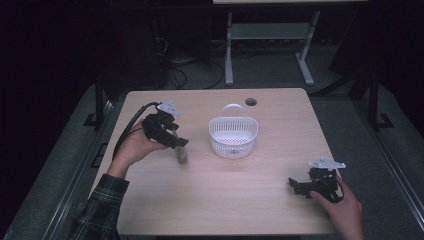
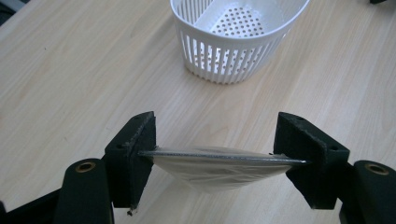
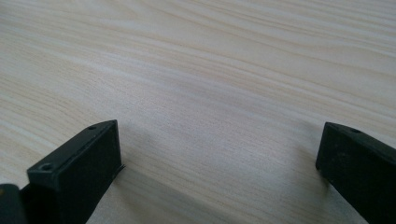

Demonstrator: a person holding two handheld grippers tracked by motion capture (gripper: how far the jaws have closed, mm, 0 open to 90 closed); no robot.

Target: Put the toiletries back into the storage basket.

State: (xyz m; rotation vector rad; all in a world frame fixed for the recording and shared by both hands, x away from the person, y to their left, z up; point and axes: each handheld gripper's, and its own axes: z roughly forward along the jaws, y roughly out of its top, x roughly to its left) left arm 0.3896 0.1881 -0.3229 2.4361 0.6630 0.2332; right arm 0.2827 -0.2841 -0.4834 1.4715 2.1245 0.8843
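No writing is readable on anything. Your left tool (image 2: pixel 215 156) grips a thin, clear disc-like piece (image 2: pixel 217 165), perhaps a lens, by its edges, lifted above the counter (image 2: pixel 70 70) near the white basket (image 2: pixel 233 42). Your right tool (image 3: pixel 217 158) rests released on bare wood.

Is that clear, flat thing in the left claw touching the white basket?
Apart. The left gripper view shows bare table between the clear packet and the white basket.
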